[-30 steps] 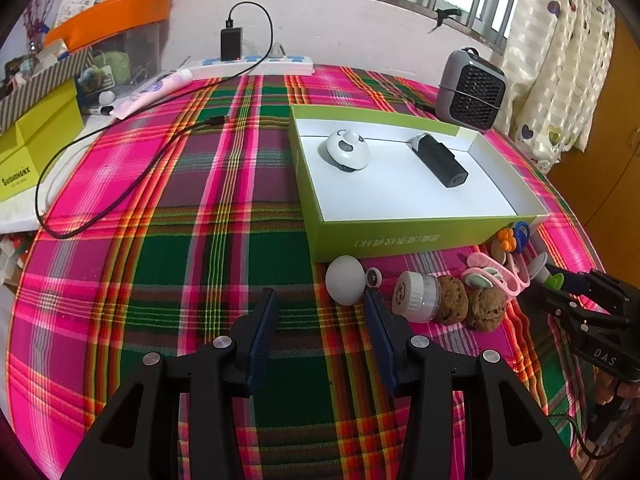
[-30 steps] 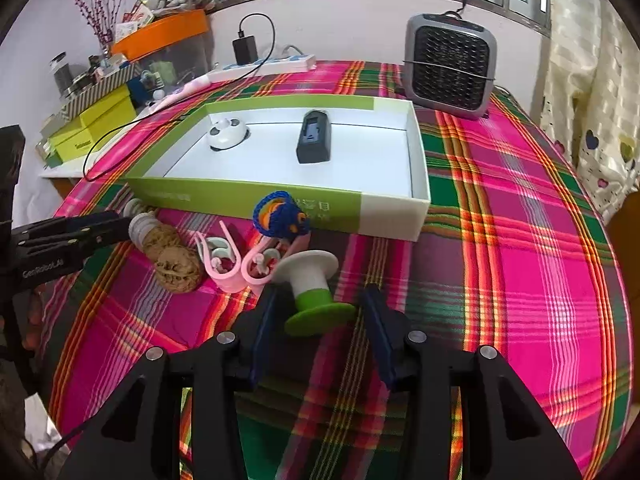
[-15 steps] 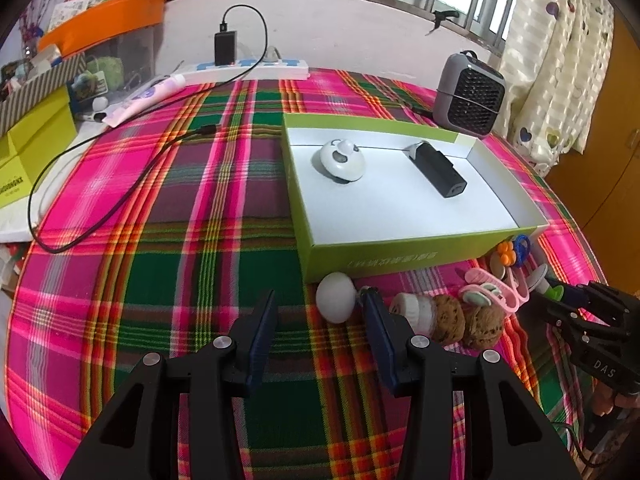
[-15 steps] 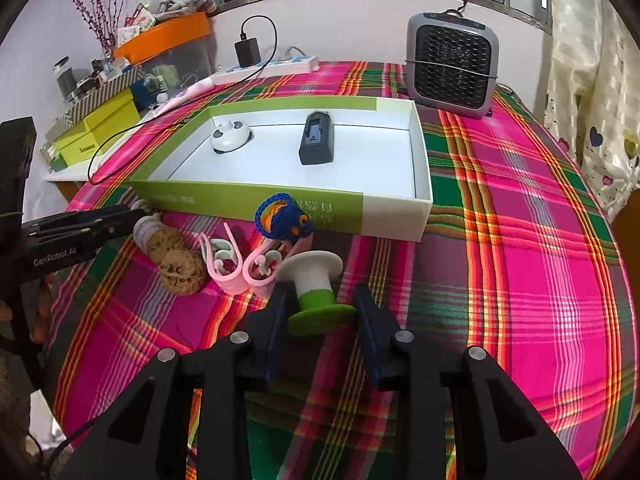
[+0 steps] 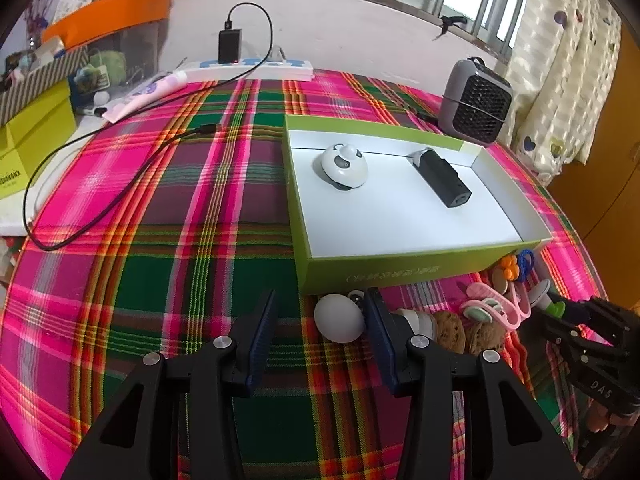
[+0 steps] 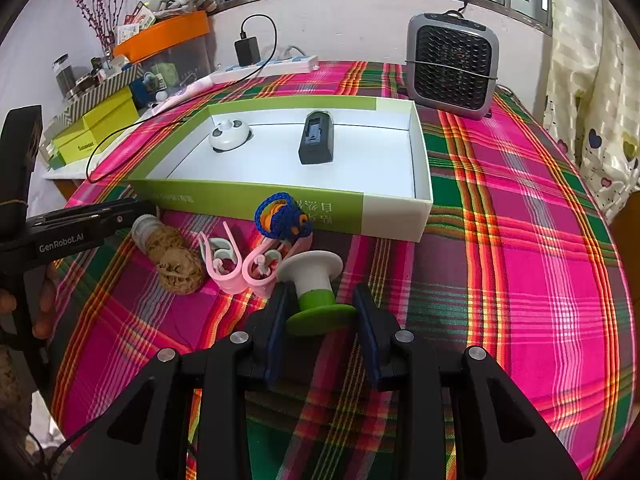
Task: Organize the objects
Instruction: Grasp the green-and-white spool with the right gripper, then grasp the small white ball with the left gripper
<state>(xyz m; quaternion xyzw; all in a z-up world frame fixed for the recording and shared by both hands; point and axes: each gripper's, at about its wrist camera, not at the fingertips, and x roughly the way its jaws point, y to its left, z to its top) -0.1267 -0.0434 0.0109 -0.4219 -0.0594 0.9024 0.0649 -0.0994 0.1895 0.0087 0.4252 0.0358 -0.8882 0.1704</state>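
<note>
Green-and-white spool (image 6: 316, 292), white flange toward the green box (image 6: 280, 200), green flange nearest the camera; long axis lying along the fingers, on the plaid tabletop (image 6: 520, 260); right hand-held gripper (image 6: 320, 312) pinching its green flange; left hand-held gripper (image 5: 320, 324) spread, white egg-shaped ball (image 5: 339, 318) touching its right finger.

From my left wrist view, the small bottle (image 5: 420, 322) beside the green box (image 5: 400, 272) sits half hidden behind my gripper's finger. The print on that box's front wall is too small to read. The right gripper (image 5: 560, 312) is cut off at the frame's edge.
</note>
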